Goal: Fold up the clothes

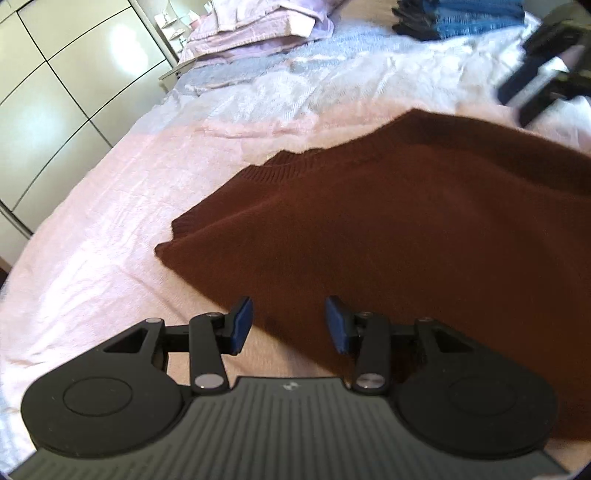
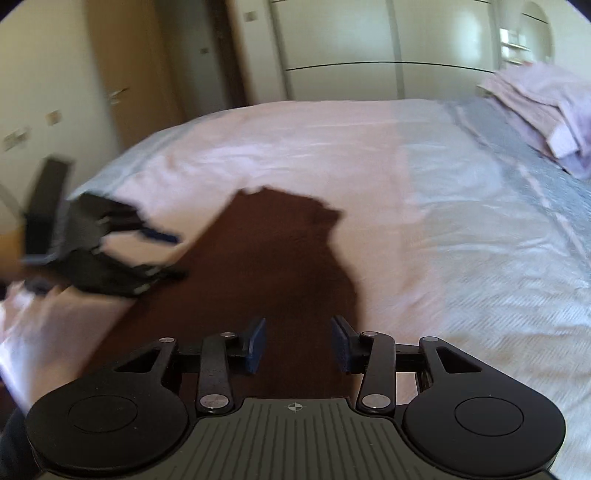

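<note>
While both sets of fingers hang parted and empty over the bed [image 1: 92, 206], the brown sweater [image 1: 388, 229] lies just ahead, its near edge closest to the left gripper [image 1: 288, 323], the right gripper [image 2: 298, 345] opposite.

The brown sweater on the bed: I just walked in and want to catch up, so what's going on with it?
A person with a handheld gripper in each hand is folding the dark brown knitted sweater, which lies spread on the pale pink bedspread. The left gripper and the right gripper are both open over the sweater, holding nothing. Folded pink linens and a stack of blue jeans sit farther up the bed.
</note>
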